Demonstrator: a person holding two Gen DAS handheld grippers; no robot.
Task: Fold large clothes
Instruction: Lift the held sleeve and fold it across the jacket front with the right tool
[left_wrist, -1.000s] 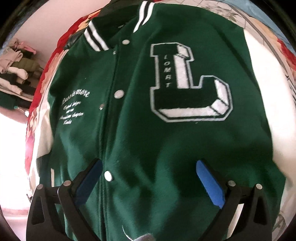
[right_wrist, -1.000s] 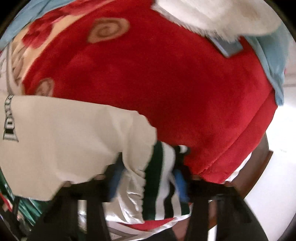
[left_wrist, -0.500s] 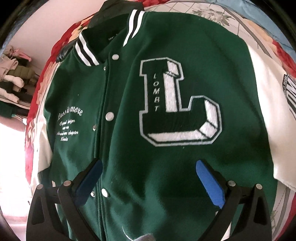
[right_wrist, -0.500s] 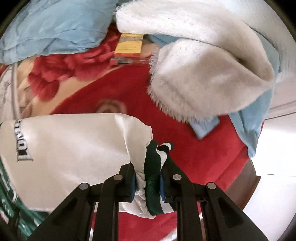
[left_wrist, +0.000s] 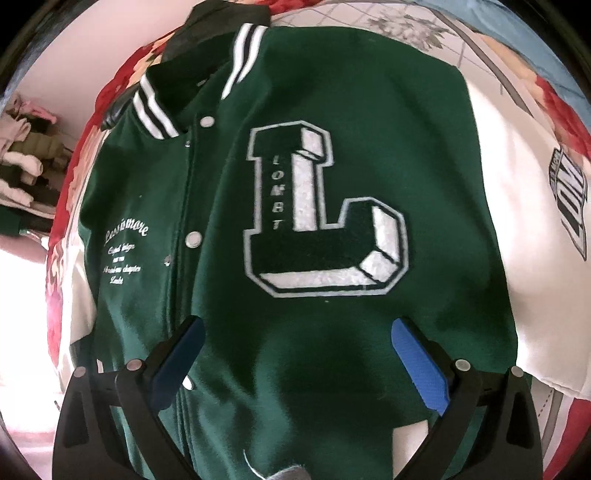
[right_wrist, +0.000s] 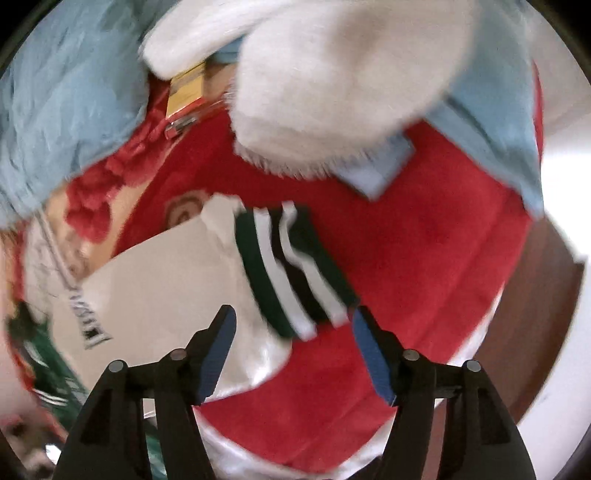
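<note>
Both grippers stand with their jaws spread wide and hold nothing. Left gripper (left_wrist: 295, 350) hovers over the lower front of the green varsity jacket (left_wrist: 332, 92), its blue pads (left_wrist: 419, 363) apart above the cloth, though whether they touch it cannot be told. The jacket lies face up and snapped closed on the bed, with a large white-and-green letter L patch (left_wrist: 325, 214) on its chest, white script (left_wrist: 123, 251) on the other side, and a striped collar (left_wrist: 151, 110) at the top. Its white sleeve (right_wrist: 159, 280) stretches out to the side; the right gripper (right_wrist: 293, 332) is just above that sleeve's end, where the green, white and black striped cuff (right_wrist: 291, 273) lies flat on the red blanket (right_wrist: 424, 258), between the open fingers but free of them. Beyond the cuff sit a fluffy white garment (right_wrist: 332, 92), light blue cloth (right_wrist: 66, 92) and a small yellow box (right_wrist: 184, 88). In the left wrist view, folded clothes (left_wrist: 26, 158) are stacked off to the far left.
</note>
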